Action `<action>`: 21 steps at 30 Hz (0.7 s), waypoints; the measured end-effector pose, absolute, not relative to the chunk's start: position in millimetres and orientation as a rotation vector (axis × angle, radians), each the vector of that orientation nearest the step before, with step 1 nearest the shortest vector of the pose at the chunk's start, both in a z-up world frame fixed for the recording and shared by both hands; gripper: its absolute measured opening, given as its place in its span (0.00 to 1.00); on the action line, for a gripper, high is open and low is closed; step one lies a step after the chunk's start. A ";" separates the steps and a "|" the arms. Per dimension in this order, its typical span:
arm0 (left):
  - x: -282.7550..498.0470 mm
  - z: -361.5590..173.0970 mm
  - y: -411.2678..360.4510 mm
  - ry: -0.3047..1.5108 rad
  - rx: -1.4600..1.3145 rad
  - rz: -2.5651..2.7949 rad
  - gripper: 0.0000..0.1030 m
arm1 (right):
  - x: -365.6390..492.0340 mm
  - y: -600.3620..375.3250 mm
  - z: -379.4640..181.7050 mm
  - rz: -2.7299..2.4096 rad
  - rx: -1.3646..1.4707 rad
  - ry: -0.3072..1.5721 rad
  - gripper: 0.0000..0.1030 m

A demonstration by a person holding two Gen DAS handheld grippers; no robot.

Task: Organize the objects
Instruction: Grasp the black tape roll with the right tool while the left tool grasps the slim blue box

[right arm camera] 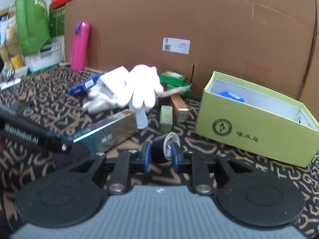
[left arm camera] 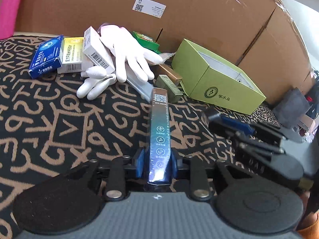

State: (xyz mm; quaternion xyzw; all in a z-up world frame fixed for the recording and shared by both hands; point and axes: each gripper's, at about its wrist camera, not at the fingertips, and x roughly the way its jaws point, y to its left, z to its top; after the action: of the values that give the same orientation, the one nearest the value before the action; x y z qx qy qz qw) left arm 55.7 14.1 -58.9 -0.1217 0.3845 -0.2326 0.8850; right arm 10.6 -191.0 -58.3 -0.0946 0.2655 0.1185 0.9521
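Note:
My left gripper (left arm camera: 158, 160) is shut on a long shiny blue box (left arm camera: 160, 131), held above the patterned cloth and pointing at the pile; the box also shows in the right wrist view (right arm camera: 111, 131). My right gripper (right arm camera: 160, 153) is shut on a black roll of tape (right arm camera: 163, 149), left of the open green box (right arm camera: 257, 131), which holds a blue item (right arm camera: 231, 96). The green box also shows in the left wrist view (left arm camera: 219, 79). White gloves (left arm camera: 121, 53) lie over small medicine boxes (left arm camera: 71, 54).
A large cardboard carton (left arm camera: 179, 20) walls the back. A pink bottle (right arm camera: 80, 45) and white basket (right arm camera: 44, 58) stand back left. Small olive (right arm camera: 166, 117), copper (right arm camera: 179, 104) and green (right arm camera: 173, 77) boxes lie between gloves and green box. A black-and-tan lettered cloth (left arm camera: 59, 129) covers the table.

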 end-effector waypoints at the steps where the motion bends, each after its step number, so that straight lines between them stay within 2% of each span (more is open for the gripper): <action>1: 53.9 -59.3 16.0 0.796 -0.246 -0.459 0.29 | 6.5 -188.5 -60.9 0.255 -0.203 0.534 0.24; 3: 51.6 -60.4 26.4 0.775 -0.249 -0.404 0.41 | 2.7 -183.4 -64.3 0.279 -0.207 0.532 0.34; 4: 51.0 -60.1 32.9 0.769 -0.251 -0.369 0.52 | 1.7 -181.7 -64.9 0.284 -0.201 0.526 0.38; 6: 50.4 -56.5 42.6 0.744 -0.243 -0.284 0.52 | 0.9 -180.8 -65.2 0.284 -0.186 0.521 0.53; 8: 52.2 -51.8 47.4 0.732 -0.225 -0.246 0.54 | 1.4 -182.4 -65.9 0.271 -0.172 0.526 0.60; 13: 58.1 -45.3 32.5 0.713 -0.178 -0.336 0.64 | 7.7 -187.9 -71.2 0.266 -0.111 0.569 0.62; 19: 76.9 -61.7 1.1 0.747 -0.054 -0.381 0.64 | 19.5 -178.3 -79.2 0.257 -0.115 0.605 0.62; 21: 77.6 -63.1 2.1 0.740 -0.044 -0.369 0.49 | 23.0 -175.3 -80.4 0.254 -0.118 0.607 0.61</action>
State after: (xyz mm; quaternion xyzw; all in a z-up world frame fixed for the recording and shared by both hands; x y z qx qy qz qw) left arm 77.6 2.1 -63.1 -0.0215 0.3595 -0.1793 0.9155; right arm 23.0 -175.3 -80.4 -0.0579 0.2979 0.1248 0.9446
